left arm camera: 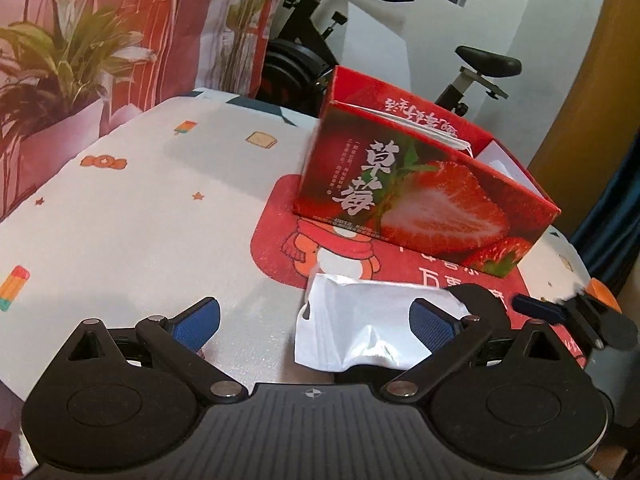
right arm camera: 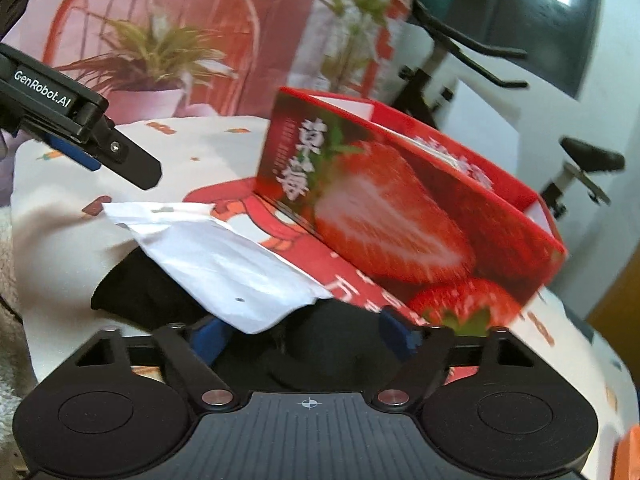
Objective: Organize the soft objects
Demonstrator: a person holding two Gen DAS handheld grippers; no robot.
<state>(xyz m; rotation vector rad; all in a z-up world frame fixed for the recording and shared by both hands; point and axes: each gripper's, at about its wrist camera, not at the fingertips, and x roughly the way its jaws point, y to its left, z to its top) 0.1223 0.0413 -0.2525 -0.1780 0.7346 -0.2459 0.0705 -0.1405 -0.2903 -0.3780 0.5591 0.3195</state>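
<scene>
Centrally in both wrist views stands an open-topped red cardboard box printed with a large halved strawberry and white Chinese characters (left arm camera: 420,200). Its lid flap is folded back; inside, only a pale inner wall and a white edge show, and whether anything else lies in it cannot be told. The box rests on a red mat with a cartoon figure in a scarf (left arm camera: 320,248), which lies on a white tablecloth patterned with small sweets and ice lollies (left arm camera: 140,208).

Just in front of the box lies a crumpled white plastic pouch with a cut-out handle hole (left arm camera: 360,328), partly on the mat and partly on the cloth.

From its own camera, the left gripper (left arm camera: 316,320) has its blue-padded fingers spread wide. The pouch lies between them towards the right finger, and neither pad presses on it.

At the right edge of that view, the right gripper (left arm camera: 516,300) has one black finger at the pouch's far corner. In its own view, the right gripper (right arm camera: 308,328) stands about half open, its pads low in the picture. The pouch (right arm camera: 224,256) drapes over the left finger; a dark, blurred shape (right arm camera: 160,292) lies beneath. Whether the pads pinch the pouch cannot be told.
</scene>
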